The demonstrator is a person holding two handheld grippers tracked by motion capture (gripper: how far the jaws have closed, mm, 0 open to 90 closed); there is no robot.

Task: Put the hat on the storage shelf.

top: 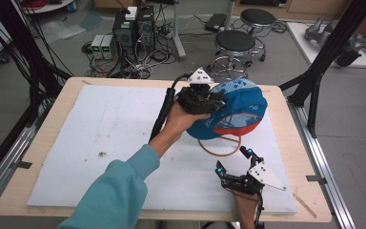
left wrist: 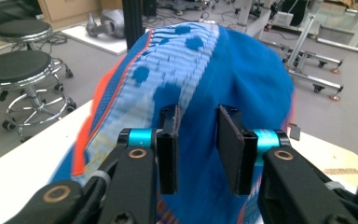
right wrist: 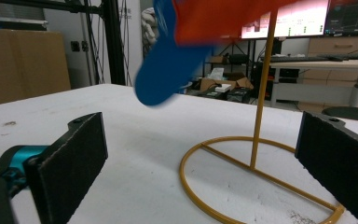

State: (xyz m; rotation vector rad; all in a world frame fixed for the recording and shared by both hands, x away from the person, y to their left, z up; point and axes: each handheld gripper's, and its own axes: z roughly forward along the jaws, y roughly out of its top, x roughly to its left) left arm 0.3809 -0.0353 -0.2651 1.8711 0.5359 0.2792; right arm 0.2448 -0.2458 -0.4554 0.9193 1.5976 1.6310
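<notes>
The left gripper (left wrist: 198, 140), jaws narrowly apart against the cap (top: 236, 107), could tip it off the stand (right wrist: 261, 154); the right gripper (top: 233, 162) waits wide beside the stand's base.

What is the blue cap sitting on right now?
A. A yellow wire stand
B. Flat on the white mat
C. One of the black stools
A: the blue cap sits raised on the yellow wire stand, whose ring base rests on the white mat.

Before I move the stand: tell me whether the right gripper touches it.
Apart. The right gripper view shows the right gripper open, its pads clear of the yellow stand.
</notes>
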